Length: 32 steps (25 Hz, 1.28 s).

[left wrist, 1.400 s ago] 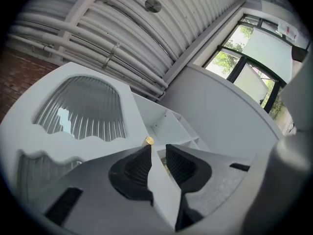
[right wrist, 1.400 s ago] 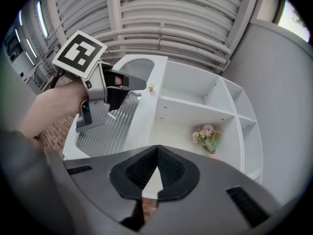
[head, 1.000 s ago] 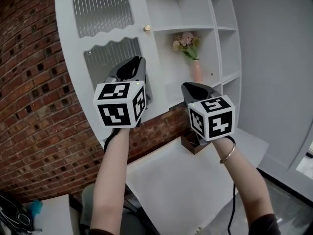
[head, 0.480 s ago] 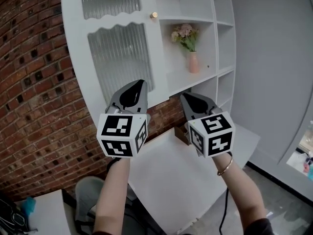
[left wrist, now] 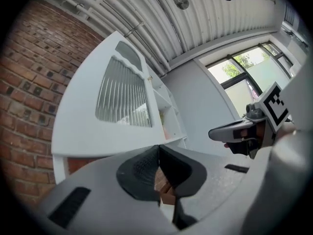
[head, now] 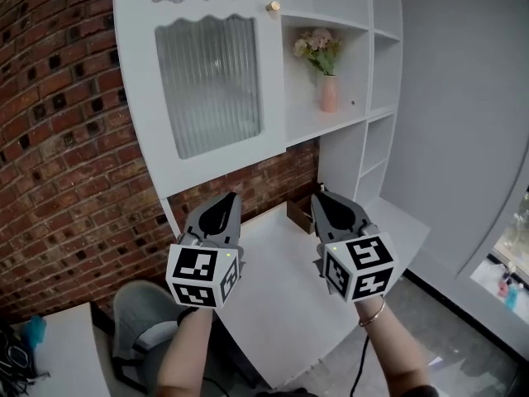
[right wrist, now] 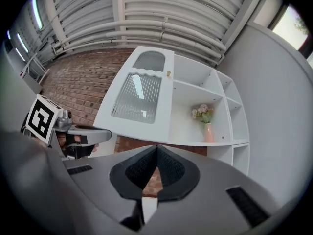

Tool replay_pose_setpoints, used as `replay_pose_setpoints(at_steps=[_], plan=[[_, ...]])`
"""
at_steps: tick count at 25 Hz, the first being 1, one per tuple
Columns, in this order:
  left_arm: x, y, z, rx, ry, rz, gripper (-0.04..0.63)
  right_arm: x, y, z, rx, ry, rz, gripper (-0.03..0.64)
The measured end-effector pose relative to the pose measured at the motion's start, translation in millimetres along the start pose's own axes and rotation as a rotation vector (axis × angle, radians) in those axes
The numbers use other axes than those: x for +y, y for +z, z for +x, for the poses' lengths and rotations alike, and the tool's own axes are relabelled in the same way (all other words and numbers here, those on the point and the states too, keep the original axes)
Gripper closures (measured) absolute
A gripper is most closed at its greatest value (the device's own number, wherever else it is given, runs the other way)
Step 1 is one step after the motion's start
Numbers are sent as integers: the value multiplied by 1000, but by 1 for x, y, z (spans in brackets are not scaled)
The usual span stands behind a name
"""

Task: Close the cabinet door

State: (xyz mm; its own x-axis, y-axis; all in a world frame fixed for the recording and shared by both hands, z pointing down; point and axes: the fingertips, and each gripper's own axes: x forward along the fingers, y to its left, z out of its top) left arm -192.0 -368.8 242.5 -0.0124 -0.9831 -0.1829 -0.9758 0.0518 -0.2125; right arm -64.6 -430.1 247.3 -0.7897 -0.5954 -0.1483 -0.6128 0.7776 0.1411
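Observation:
The white cabinet door (head: pixel 207 81) has ribbed glass panes and a small gold knob (head: pixel 272 7). It lies flat across the cabinet's left part, flush with the shelves beside it. Both grippers hang well below it, over the white table, and touch nothing. My left gripper (head: pixel 225 198) is shut, its dark pads (left wrist: pixel 146 168) pressed together with nothing between them. My right gripper (head: pixel 322 198) is shut and empty too, its pads (right wrist: pixel 168 168) meeting at the tip. The door (right wrist: pixel 139 94) also shows in the right gripper view, above the jaws.
A pink vase with flowers (head: pixel 328 93) stands on the open shelf right of the door. A white table (head: pixel 273 304) lies under the grippers, with a brown box (head: pixel 297 213) at its far edge. A grey chair (head: pixel 136 321) sits lower left, against a brick wall (head: pixel 58 139).
Both grippers have dropped from in front of the door's lower pane to just above the table. The door now shows whole above them.

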Motion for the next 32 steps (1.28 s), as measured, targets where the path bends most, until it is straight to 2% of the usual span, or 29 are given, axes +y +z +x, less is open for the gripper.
replay_pose_setpoints(at_steps=[7,12,20,26,32], plan=[[-17,-78,-39,108,4,-81,583,16,-48,-29,53,23,81,616],[-31,-119,-60,165,-3,-123,583,25,-86,-50,112,10,141,617],[-46,-166,-89,229,8,-212,583,34,-149,-76,211,-12,246,617],[-68,-205,-111,301,-3,-210,583,46,-176,-94,254,-12,312,616],[-66,-211,-121,311,10,-230,583,49,-195,-104,279,-19,327,616]])
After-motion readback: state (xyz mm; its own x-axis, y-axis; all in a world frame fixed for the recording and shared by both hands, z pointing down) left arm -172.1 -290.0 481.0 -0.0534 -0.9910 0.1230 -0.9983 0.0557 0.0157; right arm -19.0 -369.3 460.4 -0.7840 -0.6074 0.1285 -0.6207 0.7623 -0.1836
